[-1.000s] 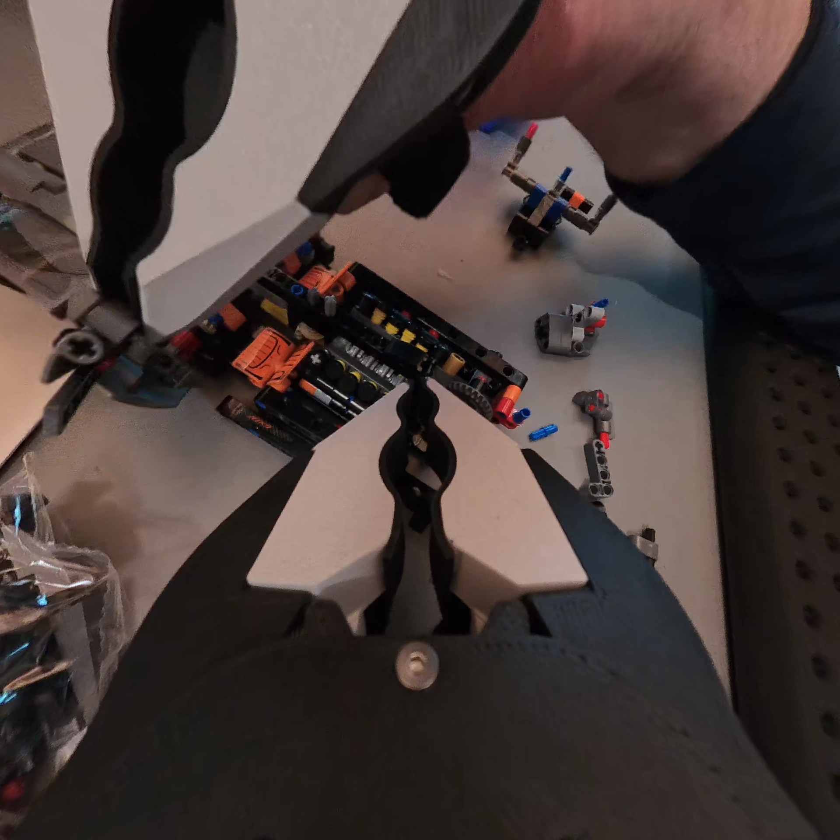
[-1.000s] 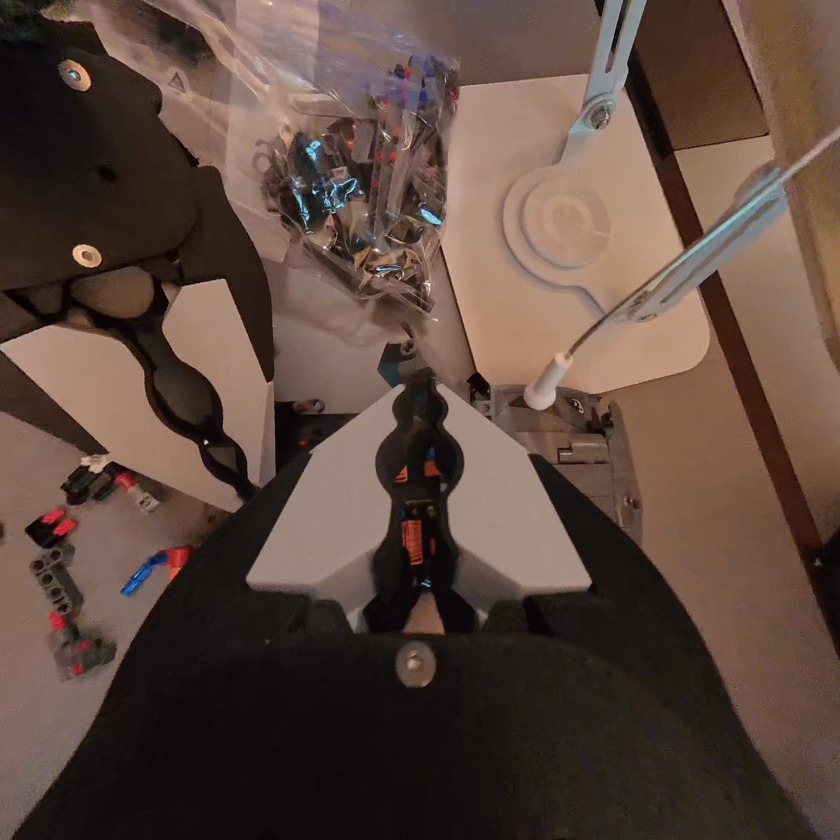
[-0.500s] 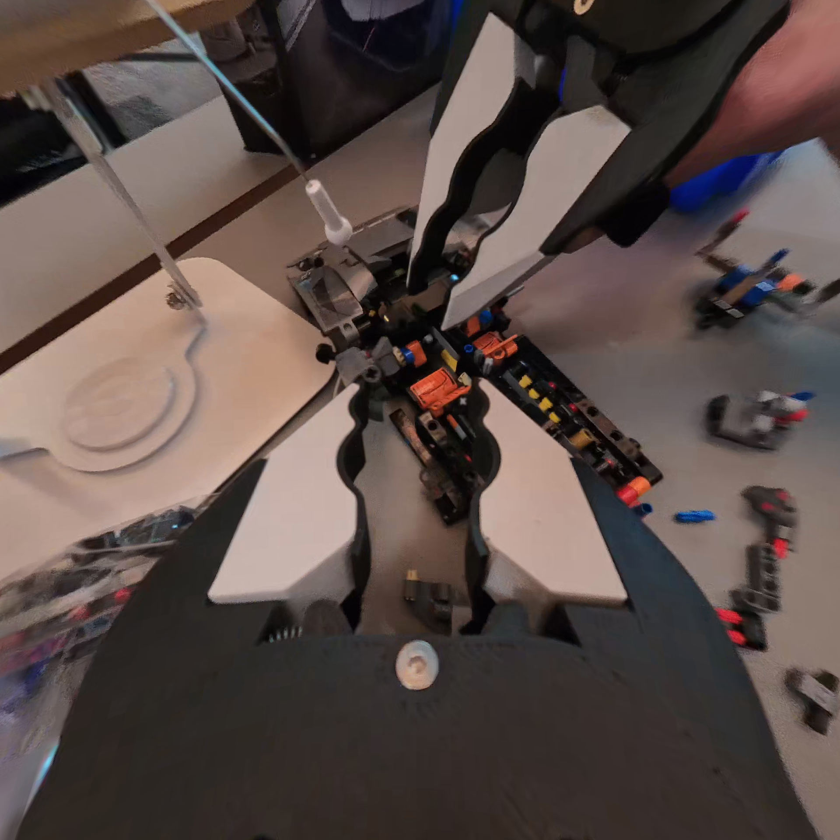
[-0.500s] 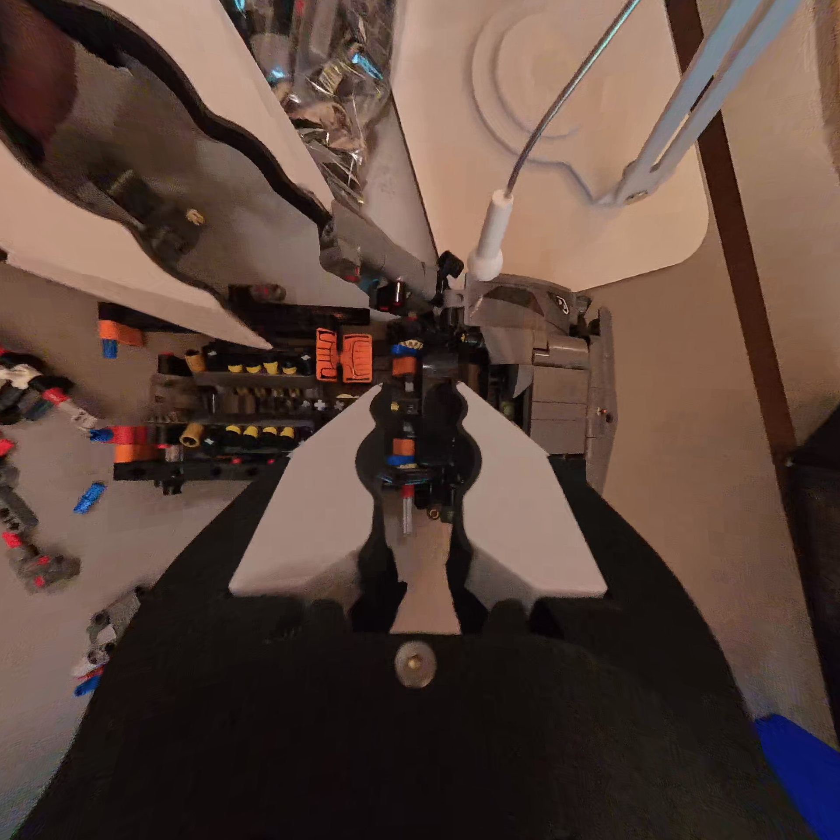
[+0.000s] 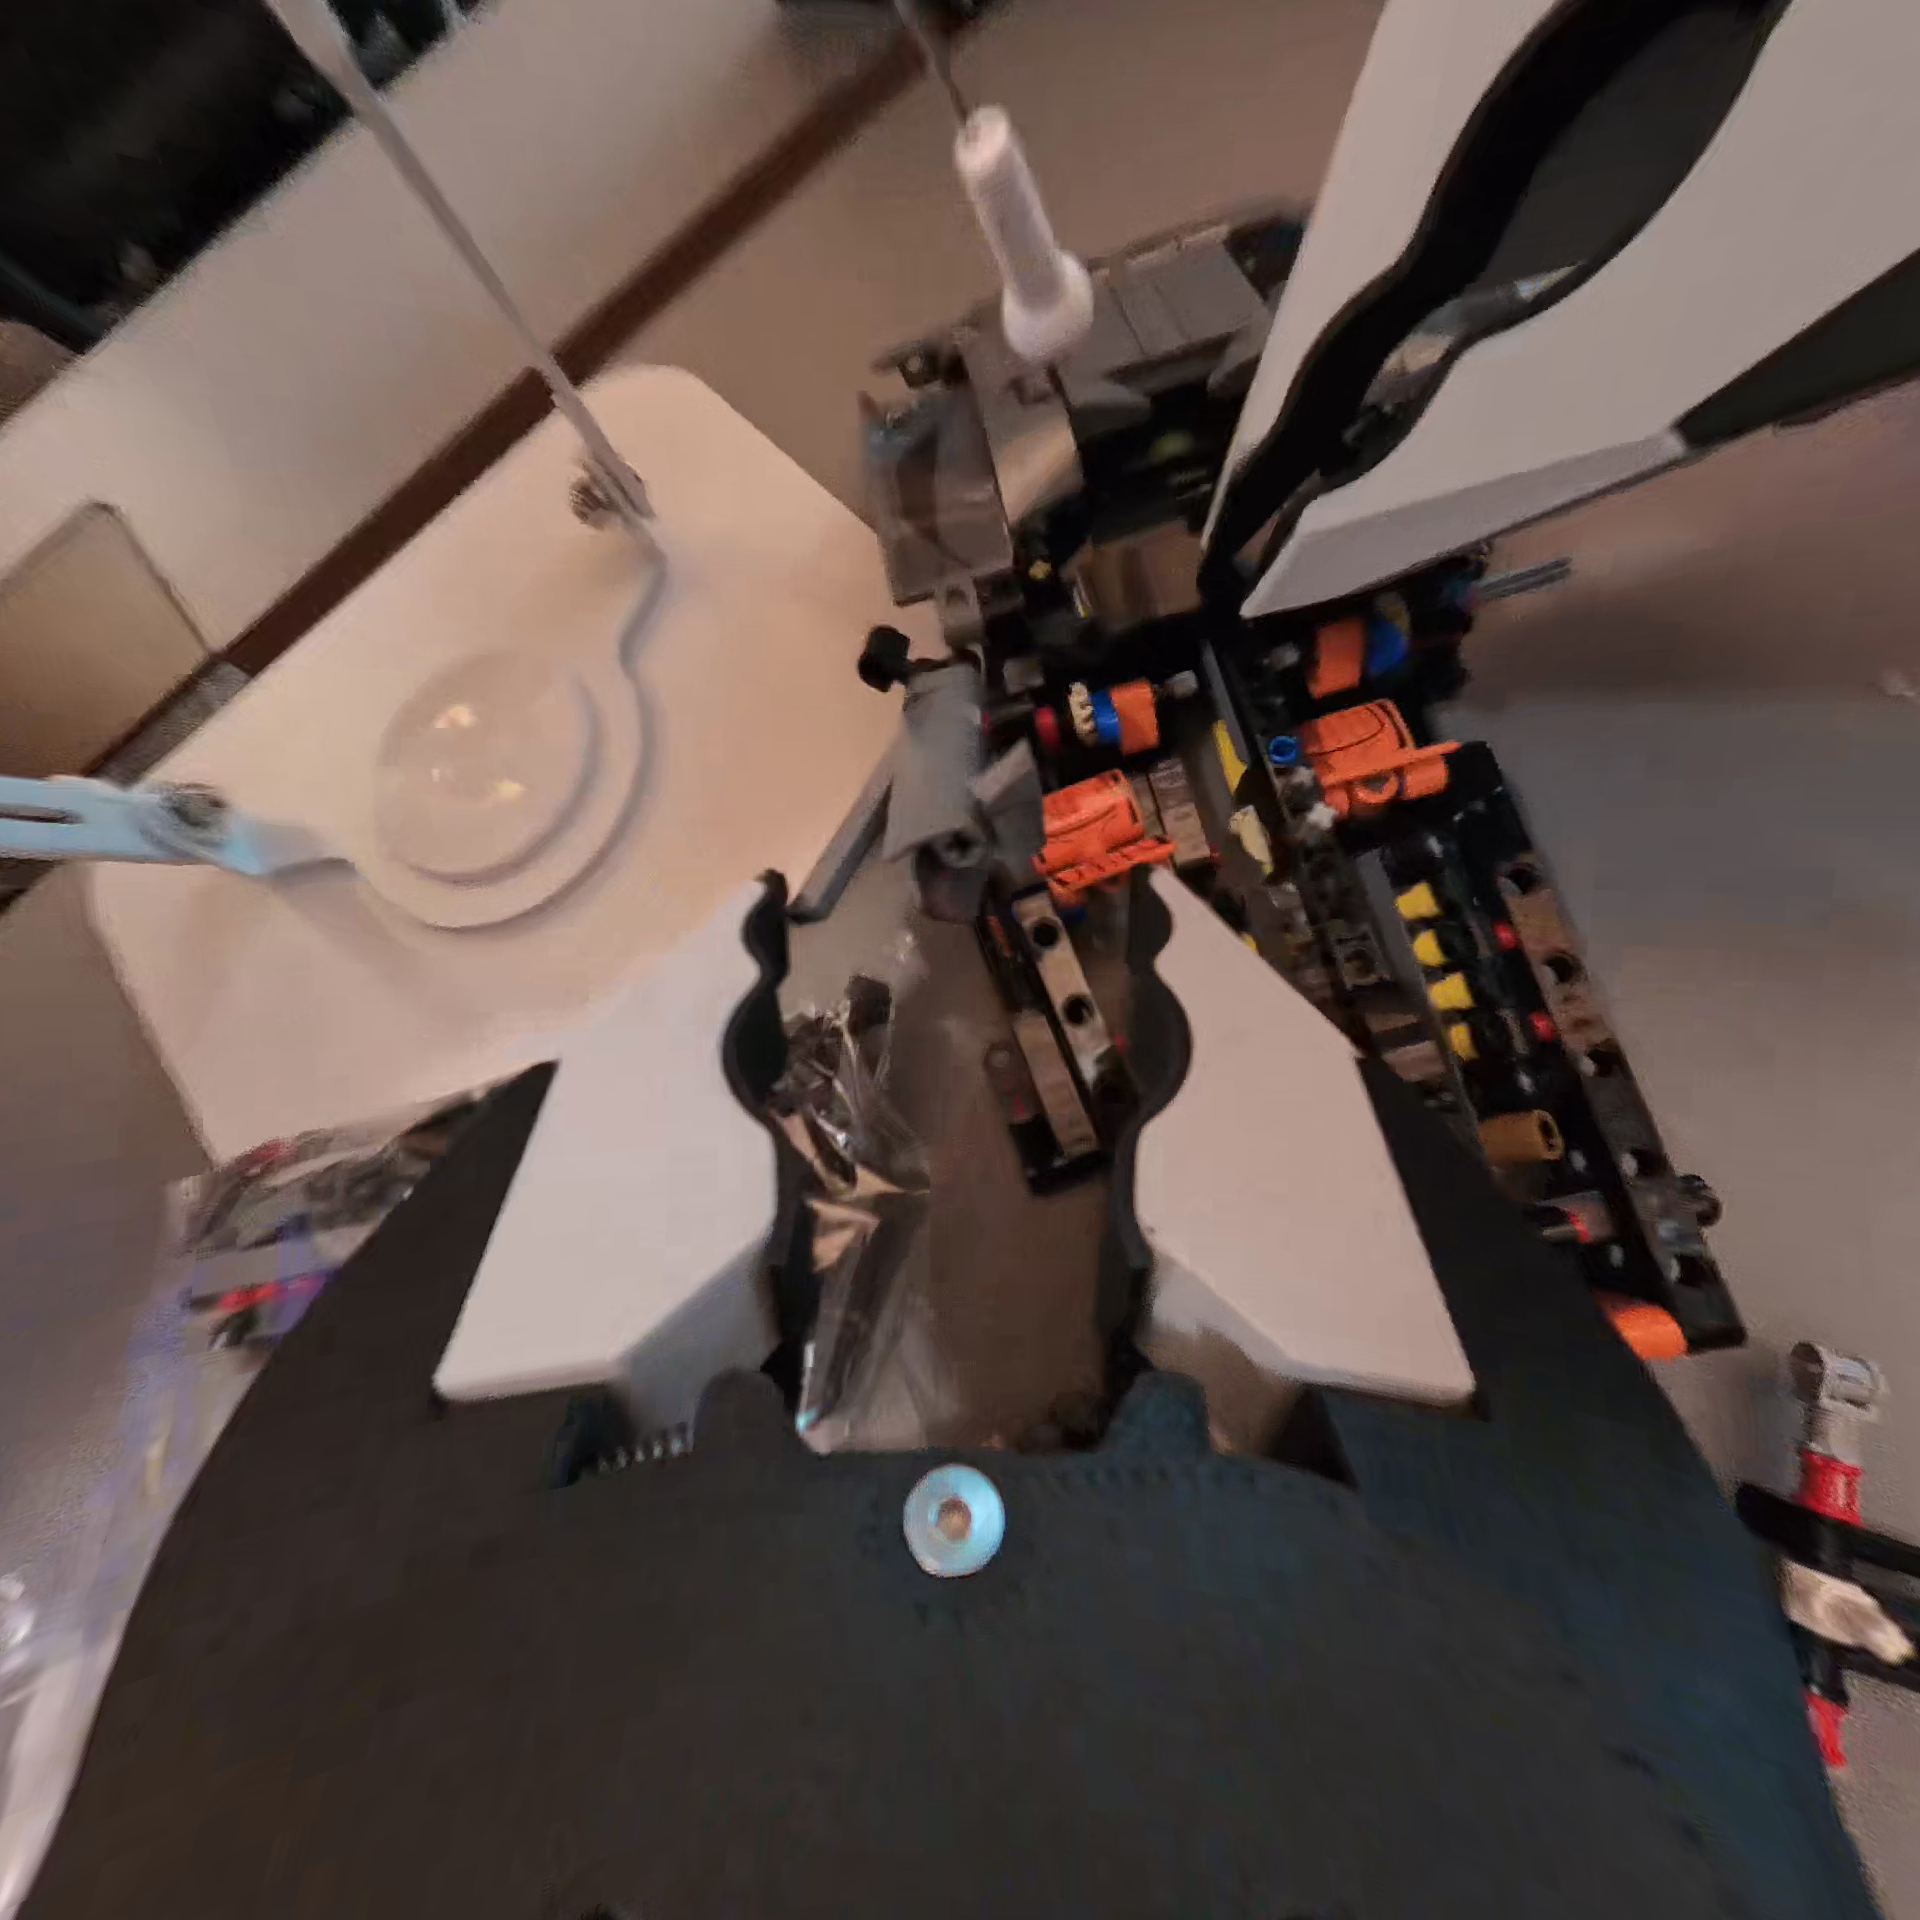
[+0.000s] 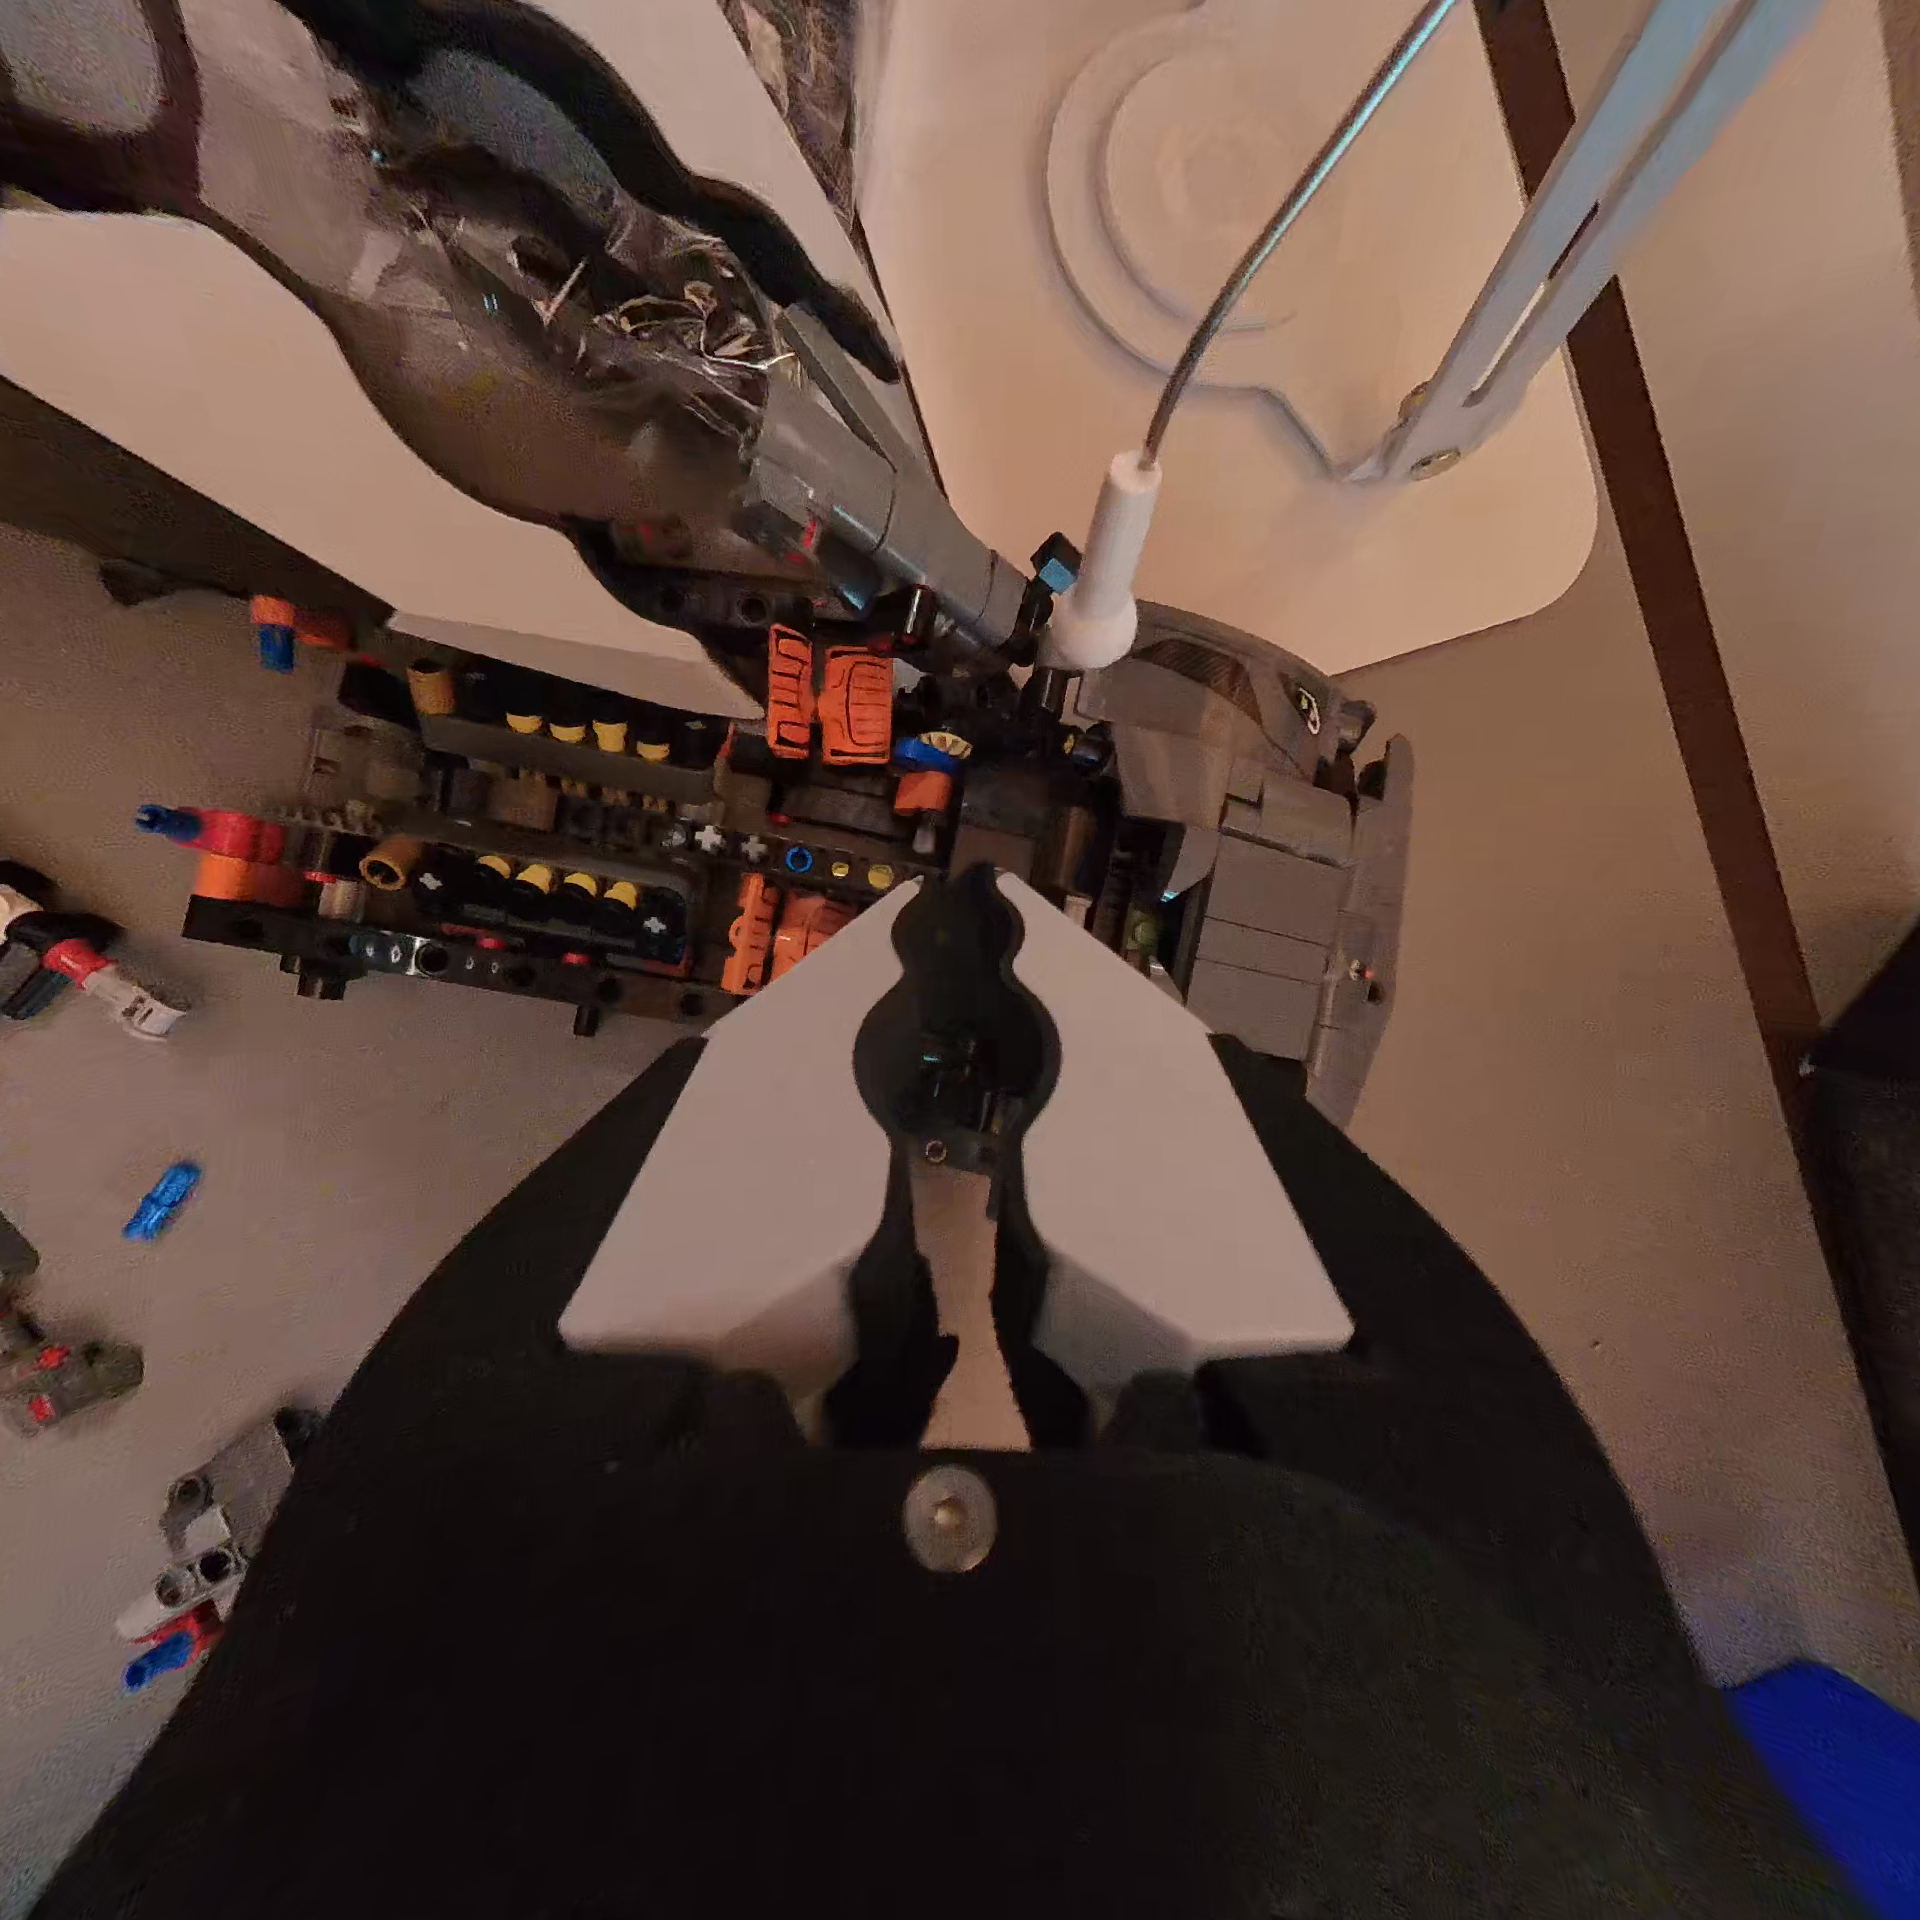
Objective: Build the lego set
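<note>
The left gripper (image 5: 951, 935) stands wide open, its white fingers (image 5: 634, 1174) straddling one black beam at the near end of the lego model (image 5: 1340, 831) and a crumpled clear parts bag (image 5: 847, 1122); nothing is clamped, though the frame is blurred and I cannot tell whether a fingertip touches the grey panel beside it. The right gripper (image 6: 961, 883) has its jaws nearly together, and some small dark piece seems to sit between them farther back, too shadowed to name, so whether it is truly pinched I cannot tell. Its tips hover at the model's long side, by the orange seats (image 6: 831, 707). The model lies flat on the grey table (image 6: 1507, 1299), a long black frame with yellow and orange pins and a grey bodywork block at one end, near the white lamp base (image 6: 1299, 260). I judge it fairly stiff along the beams but apt to shed panels and pins, light enough to slide under a push; best held across the black frame rails, not by the grey shell. Loose pins (image 6: 161, 1200) and small sub-assemblies (image 6: 78, 971) lie apart on the table.
</note>
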The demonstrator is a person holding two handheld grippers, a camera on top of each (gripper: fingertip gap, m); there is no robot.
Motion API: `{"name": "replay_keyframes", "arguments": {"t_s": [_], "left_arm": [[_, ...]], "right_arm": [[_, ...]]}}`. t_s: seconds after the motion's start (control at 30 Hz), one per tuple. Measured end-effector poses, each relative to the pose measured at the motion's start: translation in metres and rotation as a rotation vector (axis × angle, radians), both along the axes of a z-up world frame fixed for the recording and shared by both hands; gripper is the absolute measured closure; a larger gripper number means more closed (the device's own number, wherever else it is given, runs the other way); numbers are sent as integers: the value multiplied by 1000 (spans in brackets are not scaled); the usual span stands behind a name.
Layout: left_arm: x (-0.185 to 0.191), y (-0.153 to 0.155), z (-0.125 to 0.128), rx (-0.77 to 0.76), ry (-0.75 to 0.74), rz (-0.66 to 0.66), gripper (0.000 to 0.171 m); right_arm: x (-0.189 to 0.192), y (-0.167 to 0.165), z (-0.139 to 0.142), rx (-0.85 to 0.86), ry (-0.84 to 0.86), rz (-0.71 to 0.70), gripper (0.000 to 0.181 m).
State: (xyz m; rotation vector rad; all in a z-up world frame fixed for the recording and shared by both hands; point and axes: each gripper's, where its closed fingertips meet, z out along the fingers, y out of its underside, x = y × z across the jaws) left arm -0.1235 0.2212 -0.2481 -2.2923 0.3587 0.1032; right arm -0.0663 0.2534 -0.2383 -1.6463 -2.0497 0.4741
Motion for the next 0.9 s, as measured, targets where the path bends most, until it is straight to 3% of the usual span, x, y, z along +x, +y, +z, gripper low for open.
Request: {"name": "replay_keyframes", "arguments": {"t_s": [0.07,0.2,0.6,0.7,0.73,0.77,0.9], "left_arm": [[0,7,-1,1,-36,-3,109],[14,12,-3,-39,-106,-81,138],[15,20,7,-41,-528,-80,147],[13,23,8,-21,-394,-67,150],[8,23,6,-24,-293,-55,167],[6,25,4,-7,-202,-67,168],[7,29,7,27,-115,-63,168]], "right_arm": [[0,0,0,-10,5,0,179],[0,1,0,-28,13,-4,181],[1,2,1,-138,54,-25,181],[2,3,0,-132,49,-30,181],[2,3,0,-125,43,-32,181],[3,4,0,-121,41,-35,181],[6,-1,-7,-134,-4,-19,180]]}}
